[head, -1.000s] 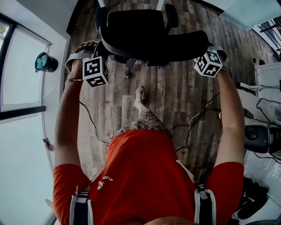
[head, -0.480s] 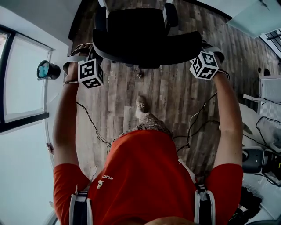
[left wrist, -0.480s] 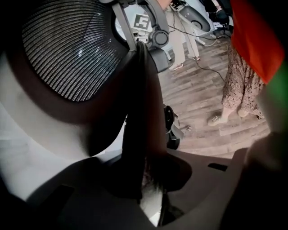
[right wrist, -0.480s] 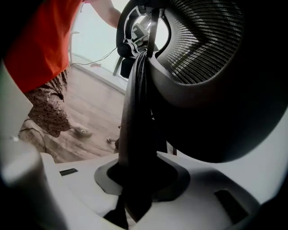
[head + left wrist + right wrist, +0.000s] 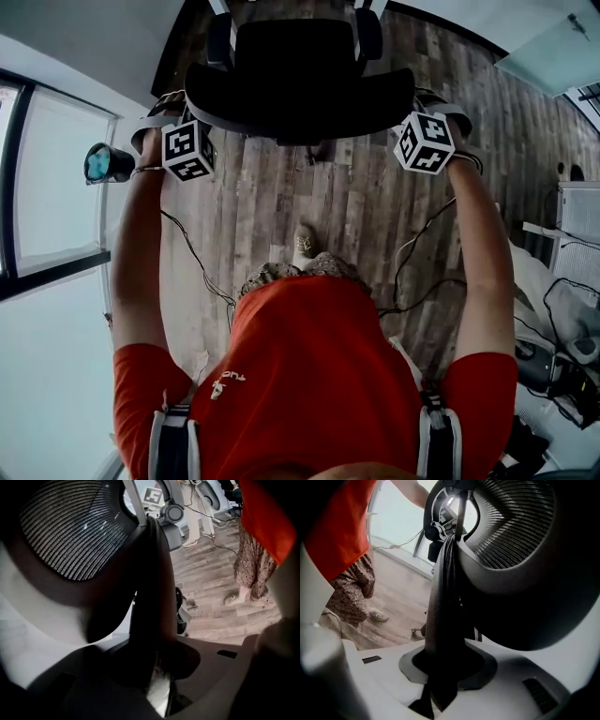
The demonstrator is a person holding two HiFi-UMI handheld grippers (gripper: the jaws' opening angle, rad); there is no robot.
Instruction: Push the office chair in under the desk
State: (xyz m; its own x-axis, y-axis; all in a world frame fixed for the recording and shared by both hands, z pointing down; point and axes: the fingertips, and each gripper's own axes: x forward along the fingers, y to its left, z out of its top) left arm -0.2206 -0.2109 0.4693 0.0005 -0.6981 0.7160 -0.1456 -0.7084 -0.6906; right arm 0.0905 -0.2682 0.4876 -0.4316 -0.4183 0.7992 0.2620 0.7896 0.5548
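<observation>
The black office chair (image 5: 300, 75) stands at the top of the head view with its backrest toward me. My left gripper (image 5: 192, 131) is at the backrest's left end and my right gripper (image 5: 417, 127) at its right end. In the left gripper view the backrest's dark edge (image 5: 150, 597) runs between the jaws of the left gripper (image 5: 154, 667), which is shut on it. The right gripper (image 5: 440, 677) is likewise shut on the backrest edge (image 5: 443, 620), with the mesh back (image 5: 511, 522) beside it. No desk is clearly in view.
Wood-plank floor (image 5: 356, 197) lies under the chair. A glass wall (image 5: 47, 187) runs down the left, with a dark round pot (image 5: 103, 161) beside it. Cables (image 5: 412, 253) trail across the floor. Equipment (image 5: 562, 347) crowds the right edge. A pale panel (image 5: 553, 56) is at top right.
The chair has rolled away from me, toward the top of the head view. Both grippers went with it and my arms have stretched out. My foot has stepped forward.
</observation>
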